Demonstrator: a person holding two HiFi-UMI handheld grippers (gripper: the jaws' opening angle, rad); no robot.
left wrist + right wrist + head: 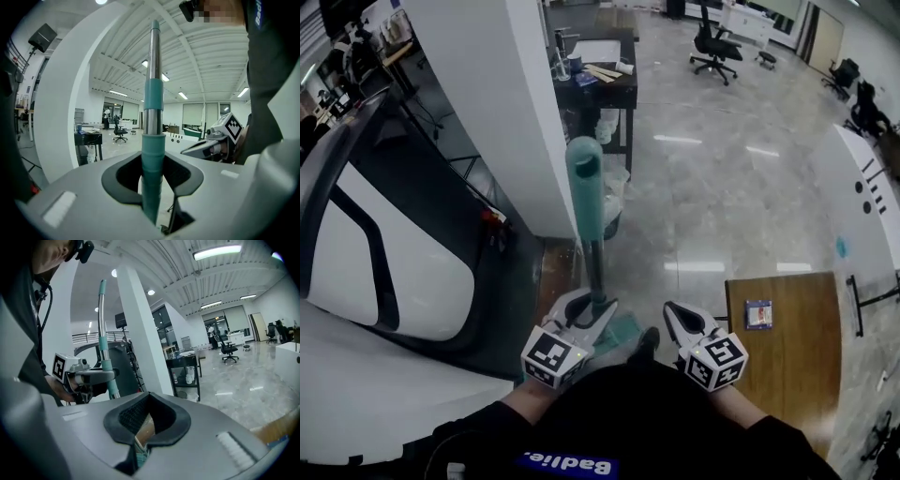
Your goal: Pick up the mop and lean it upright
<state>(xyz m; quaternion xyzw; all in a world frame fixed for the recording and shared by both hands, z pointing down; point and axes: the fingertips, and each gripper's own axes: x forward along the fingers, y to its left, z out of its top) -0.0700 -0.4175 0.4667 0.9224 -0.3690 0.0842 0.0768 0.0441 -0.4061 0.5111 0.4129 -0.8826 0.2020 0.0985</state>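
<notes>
Standing nearly upright at the centre of the head view, the mop point(586, 187) rises from the floor towards the camera, its teal grip topmost and its teal head point(622, 334) low in the frame near the person's feet. The left gripper point(592, 314) pinches the shaft low down, jaws closed around a teal sleeve where it meets bare metal. The right gripper point(679, 323), lower right of centre, carries nothing; its jaws are drawn together with only a slit between them. A broad white column point(487, 94) fills the upper left, just beyond the mop.

The shaft looks stiff and probably light, with most of the weight at the head. The bare metal sections look slippery. The teal sleeves likely give surer purchase. A second hold higher up the shaft would probably steady this long lever while leaning it.
</notes>
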